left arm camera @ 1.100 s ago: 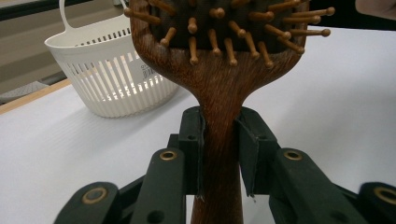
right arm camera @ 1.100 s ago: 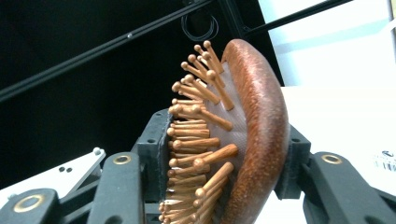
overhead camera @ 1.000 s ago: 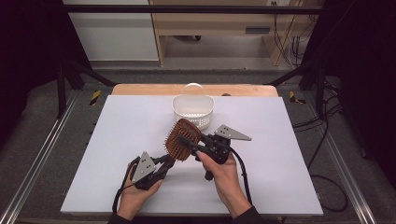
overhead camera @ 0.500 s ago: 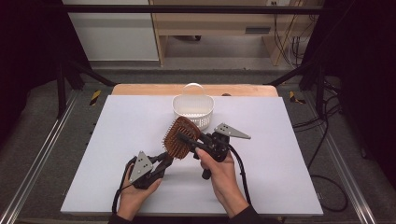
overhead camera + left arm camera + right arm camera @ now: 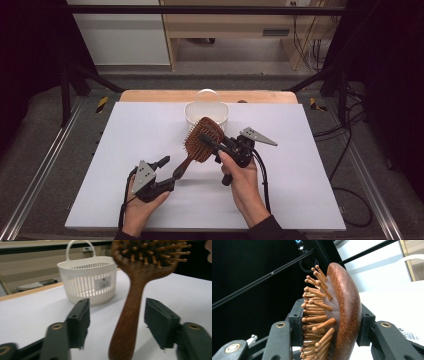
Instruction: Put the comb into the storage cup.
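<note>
The left tongs [image 5: 166,167] have just been opening: their two black jaws now stand apart on either side of the handle of the brown wooden paddle hairbrush with wooden pins [image 5: 202,140], and the left gripper view shows clear desk between each pad and the wood, so nothing presses on the handle [image 5: 130,315] although it sits between them. A second ago, in the high view, those jaws were clamped on the handle end. The right tongs [image 5: 207,141] are closed on the hairbrush head [image 5: 342,312], one pad on the pin side and one on the smooth back, and they alone carry the brush above the white desk [image 5: 310,200]. I judge this to be a hand-over: the weight has passed to the right hand, which is now free to take the brush onward, most likely to the basket. The white slotted plastic basket with a loop handle [image 5: 206,112] stands at about twelve o'clock from the brush, just behind the head as the high view shows it, toward the far edge of the desk. Through its slots and over its rim [image 5: 87,266] I can make out nothing inside, though the bottom is not fully visible. The brush hangs near the middle of the desk, its handle pointing to about seven o'clock.
</note>
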Action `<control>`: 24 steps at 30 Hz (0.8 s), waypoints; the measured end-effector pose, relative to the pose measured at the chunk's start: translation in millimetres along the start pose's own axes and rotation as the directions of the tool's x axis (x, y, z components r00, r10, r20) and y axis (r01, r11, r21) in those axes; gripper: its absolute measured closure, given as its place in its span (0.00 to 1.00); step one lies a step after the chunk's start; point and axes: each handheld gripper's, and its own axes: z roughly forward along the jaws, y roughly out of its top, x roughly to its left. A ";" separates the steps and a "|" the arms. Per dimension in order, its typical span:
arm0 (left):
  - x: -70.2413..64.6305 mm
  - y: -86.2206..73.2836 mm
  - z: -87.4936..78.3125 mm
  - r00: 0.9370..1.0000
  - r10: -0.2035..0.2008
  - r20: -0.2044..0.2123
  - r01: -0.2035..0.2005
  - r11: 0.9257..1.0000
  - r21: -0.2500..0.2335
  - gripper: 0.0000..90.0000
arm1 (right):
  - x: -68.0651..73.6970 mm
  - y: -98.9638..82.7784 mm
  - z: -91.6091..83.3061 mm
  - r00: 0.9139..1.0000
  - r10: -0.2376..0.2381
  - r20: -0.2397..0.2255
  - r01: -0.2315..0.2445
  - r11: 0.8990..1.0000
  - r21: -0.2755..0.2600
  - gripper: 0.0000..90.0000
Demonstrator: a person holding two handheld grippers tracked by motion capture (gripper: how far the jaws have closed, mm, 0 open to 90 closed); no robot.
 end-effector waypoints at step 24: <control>35.5 -13.3 -25.2 0.982 -0.084 -0.167 0.089 0.996 0.023 0.07 | -18.6 11.1 -9.9 0.998 0.049 0.044 -0.047 0.998 -0.040 0.58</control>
